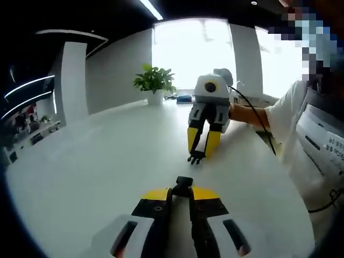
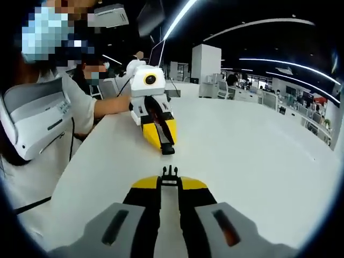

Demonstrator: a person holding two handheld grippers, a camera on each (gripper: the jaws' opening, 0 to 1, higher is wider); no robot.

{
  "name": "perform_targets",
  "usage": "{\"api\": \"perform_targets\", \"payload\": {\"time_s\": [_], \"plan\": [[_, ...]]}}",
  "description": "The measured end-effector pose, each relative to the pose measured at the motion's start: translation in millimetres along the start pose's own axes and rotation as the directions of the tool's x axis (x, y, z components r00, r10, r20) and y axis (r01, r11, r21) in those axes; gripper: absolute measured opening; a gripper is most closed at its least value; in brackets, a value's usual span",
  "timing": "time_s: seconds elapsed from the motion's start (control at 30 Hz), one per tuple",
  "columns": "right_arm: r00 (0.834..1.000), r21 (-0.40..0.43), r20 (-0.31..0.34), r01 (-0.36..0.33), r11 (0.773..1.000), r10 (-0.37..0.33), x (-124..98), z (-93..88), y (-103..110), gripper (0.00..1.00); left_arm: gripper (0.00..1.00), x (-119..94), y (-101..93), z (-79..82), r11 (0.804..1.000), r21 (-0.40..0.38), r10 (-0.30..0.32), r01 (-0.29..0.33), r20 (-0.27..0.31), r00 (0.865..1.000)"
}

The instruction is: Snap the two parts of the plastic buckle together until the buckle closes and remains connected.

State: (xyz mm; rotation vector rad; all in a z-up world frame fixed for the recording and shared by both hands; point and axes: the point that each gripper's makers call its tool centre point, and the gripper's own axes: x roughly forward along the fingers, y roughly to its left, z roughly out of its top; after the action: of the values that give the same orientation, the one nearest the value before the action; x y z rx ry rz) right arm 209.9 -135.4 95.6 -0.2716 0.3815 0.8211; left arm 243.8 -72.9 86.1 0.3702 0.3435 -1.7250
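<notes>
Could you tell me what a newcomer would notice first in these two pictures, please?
Two yellow-and-black grippers face each other across a white table, each pinching one black half of the buckle. The left gripper holds the socket half near the camera, while the right gripper holds the pronged half farther off, with a clear gap between them. A potted plant stands behind.

An open-plan office: rows of desks (image 2: 252, 92) with monitors, ceiling strip lights (image 2: 180, 18), a potted plant (image 1: 155, 83) at the white table's (image 1: 97, 161) far edge.

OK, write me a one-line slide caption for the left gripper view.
Left gripper and right gripper face each other over a white table, each pinching one black buckle half, still apart.
</notes>
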Motion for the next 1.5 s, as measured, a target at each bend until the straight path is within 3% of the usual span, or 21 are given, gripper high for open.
{"api": "perform_targets", "payload": {"time_s": [0.3, 0.47, 1.17, 1.5], "plan": [[0.997, -0.037, 0.016, -0.07, 0.997, 0.071, 20.2, 7.6, -19.9, 0.13, 0.11, 4.6, 20.1, 4.8, 0.999, 0.007, 0.035, -0.035, -0.001, 0.999], [0.997, -0.057, -0.001, -0.083, 0.995, 0.083, 20.8, 5.6, -25.4, 0.13, 0.11, 11.7, 27.4, 1.5, 1.0, 0.002, 0.019, -0.019, -0.04, 0.999], [0.99, -0.084, -0.01, -0.138, 0.987, 0.137, 32.4, 5.2, -24.1, 0.12, 0.11, 20.2, 20.7, 3.5, 1.0, -0.019, -0.001, 0.0, -0.054, 0.999], [0.979, -0.142, -0.037, -0.202, 0.969, 0.199, 50.5, 10.9, -26.7, 0.12, 0.1, 15.3, 23.6, 1.7, 1.0, -0.017, -0.01, 0.009, -0.06, 0.998]]}}
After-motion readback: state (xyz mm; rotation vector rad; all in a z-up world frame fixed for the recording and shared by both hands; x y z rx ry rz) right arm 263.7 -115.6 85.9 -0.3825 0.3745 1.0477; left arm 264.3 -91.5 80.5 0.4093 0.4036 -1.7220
